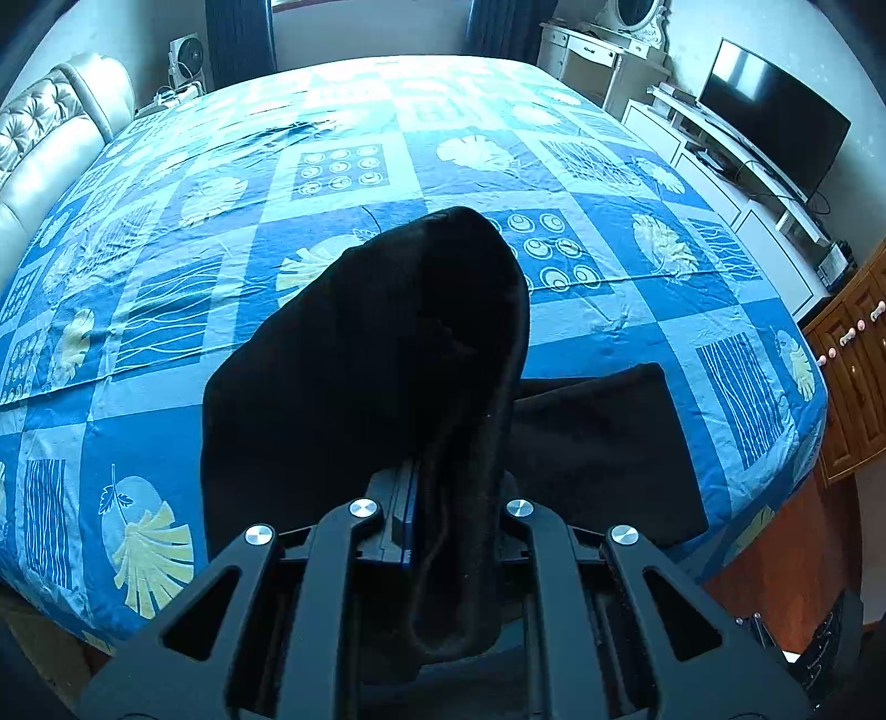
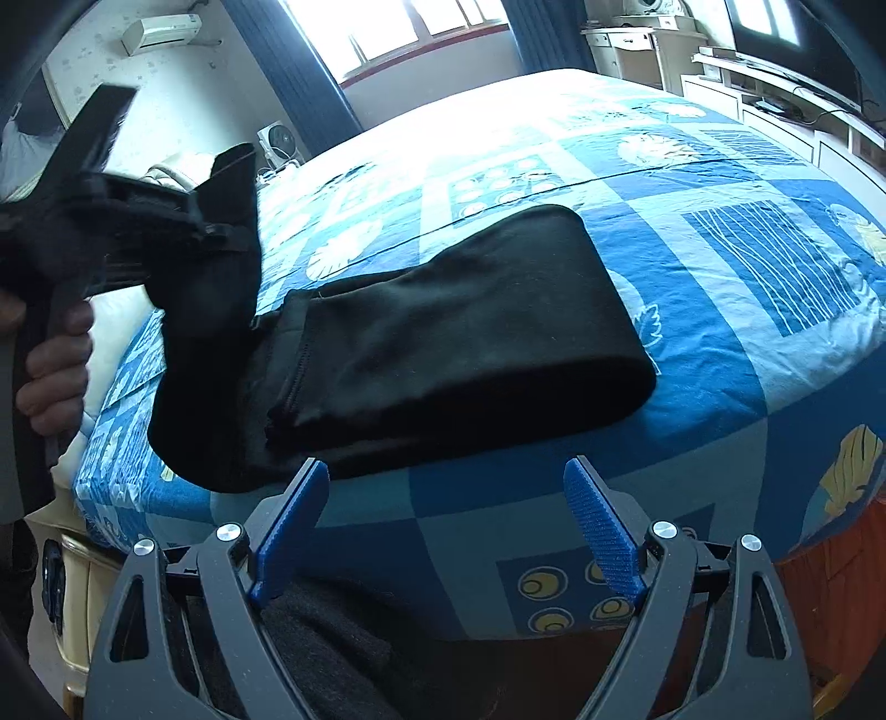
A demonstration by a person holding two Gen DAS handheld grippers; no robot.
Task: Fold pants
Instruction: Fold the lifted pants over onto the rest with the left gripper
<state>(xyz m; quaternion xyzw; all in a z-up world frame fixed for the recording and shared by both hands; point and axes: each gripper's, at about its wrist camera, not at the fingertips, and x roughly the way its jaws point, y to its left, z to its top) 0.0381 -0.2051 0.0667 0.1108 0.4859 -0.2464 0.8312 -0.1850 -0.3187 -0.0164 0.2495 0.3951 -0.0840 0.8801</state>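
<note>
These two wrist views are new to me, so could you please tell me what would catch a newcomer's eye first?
The black pants stand out first, lying partly folded near the front edge of the bed with its bright blue patterned bedspread. One end of them is lifted off the bed, clamped in the shut left tongs at the left of the right wrist view. The right tongs gape open and empty just short of the fabric.

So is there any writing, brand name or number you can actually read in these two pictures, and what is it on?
None can be read.
Air conditioner on the wall: any badge is too small and blurred.
Television: dark screen, no logo legible.
Fan by the bed: no readable label.
Bedsheet: leaves, circles and wavy lines only, no words.
Black pants: no tag visible.
</note>
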